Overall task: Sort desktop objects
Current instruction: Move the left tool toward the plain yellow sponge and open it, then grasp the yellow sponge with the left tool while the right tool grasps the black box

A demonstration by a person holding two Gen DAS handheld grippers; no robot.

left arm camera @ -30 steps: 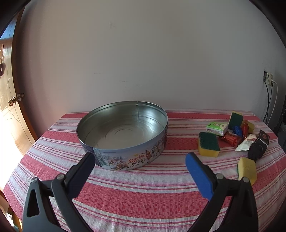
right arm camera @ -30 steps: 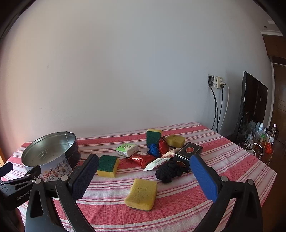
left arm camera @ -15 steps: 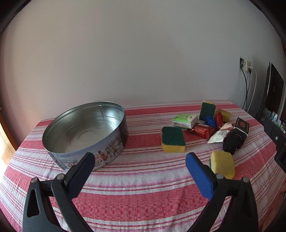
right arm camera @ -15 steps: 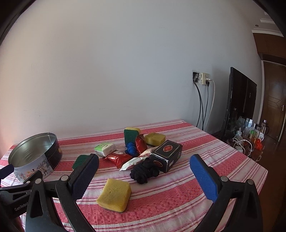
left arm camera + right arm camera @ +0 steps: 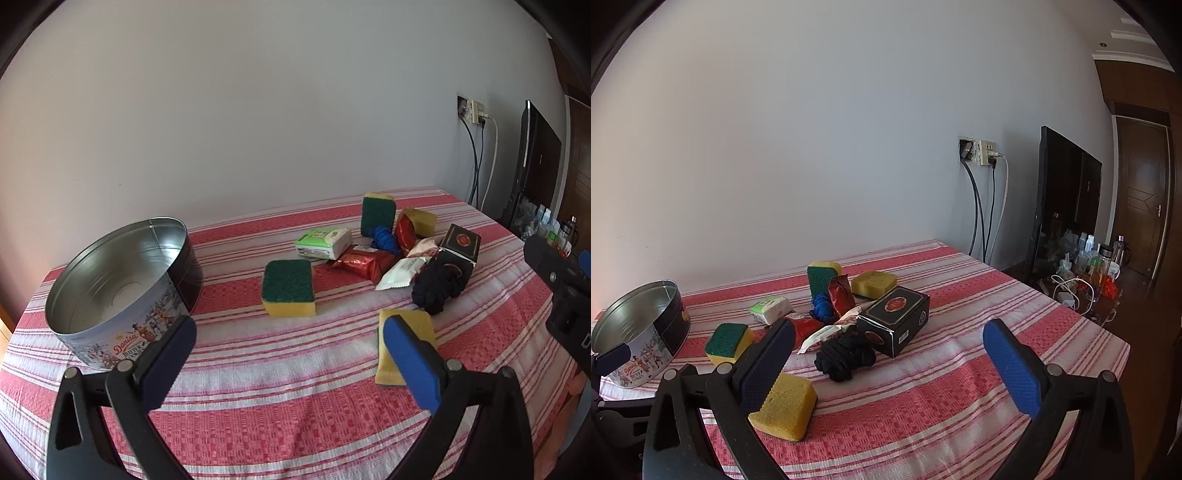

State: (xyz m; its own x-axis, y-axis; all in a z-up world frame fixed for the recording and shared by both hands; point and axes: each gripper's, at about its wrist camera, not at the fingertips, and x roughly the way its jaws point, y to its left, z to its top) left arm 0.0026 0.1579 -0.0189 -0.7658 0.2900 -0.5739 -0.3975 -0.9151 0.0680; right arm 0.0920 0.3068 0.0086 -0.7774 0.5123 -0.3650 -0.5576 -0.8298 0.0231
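An empty round cookie tin [image 5: 122, 291] [image 5: 639, 332] stands at the table's left. A cluster lies to its right: a green-topped sponge [image 5: 288, 288] [image 5: 729, 341], a yellow sponge [image 5: 406, 332] [image 5: 786, 406], a black cord bundle [image 5: 437, 286] [image 5: 846, 356], a black box [image 5: 460, 249] [image 5: 895, 323], a green-white packet [image 5: 323, 242], red wrappers [image 5: 364, 260] and a blue cord [image 5: 386, 236]. My left gripper [image 5: 290, 363] is open and empty above the cloth, its right finger over the yellow sponge. My right gripper [image 5: 890, 363] is open and empty near the black bundle.
The table has a red and white striped cloth [image 5: 295, 406]. A white wall runs behind it. Sockets with cables [image 5: 982, 155], a dark screen [image 5: 1067, 203] and a side table with bottles [image 5: 1086, 266] stand to the right. The table's right edge [image 5: 1123, 347] is near.
Both views have swung to the right. The tin has slid toward the left edge and the cluster of objects sits closer to centre. Both grippers stay open.
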